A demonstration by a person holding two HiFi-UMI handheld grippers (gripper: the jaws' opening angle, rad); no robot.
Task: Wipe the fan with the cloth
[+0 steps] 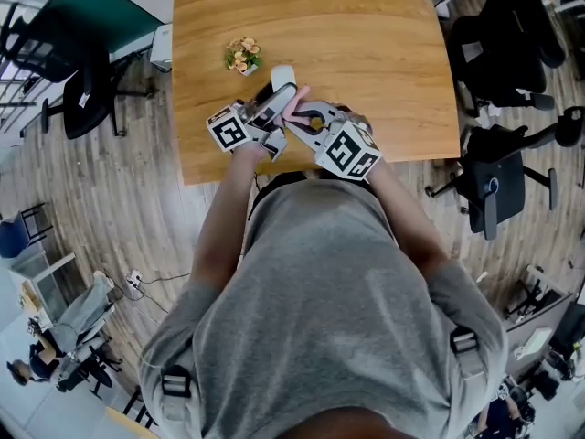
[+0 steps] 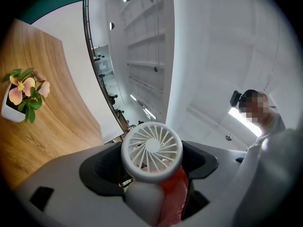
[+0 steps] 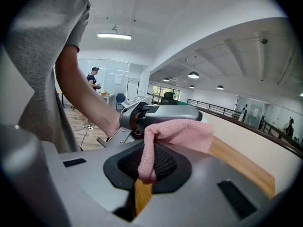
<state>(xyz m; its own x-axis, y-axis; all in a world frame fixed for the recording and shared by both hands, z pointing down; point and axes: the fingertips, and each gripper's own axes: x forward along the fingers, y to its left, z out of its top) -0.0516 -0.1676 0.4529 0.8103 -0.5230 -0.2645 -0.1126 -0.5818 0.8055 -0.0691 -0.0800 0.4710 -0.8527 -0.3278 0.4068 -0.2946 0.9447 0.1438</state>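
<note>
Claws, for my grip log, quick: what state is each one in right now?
Left claw: closed on the white fan.
Right claw: closed on the pink cloth.

Right claw: we see its jaws pinched on the cloth, one strip running down between them.
Cloth: pink, knitted; its free end lies over the left claw.
Left claw: grey, just ahead of ours.
Arm: bare, grey sleeve, at our left.
Table: wooden, lower right.
Person: we spot one standing far off.
</note>
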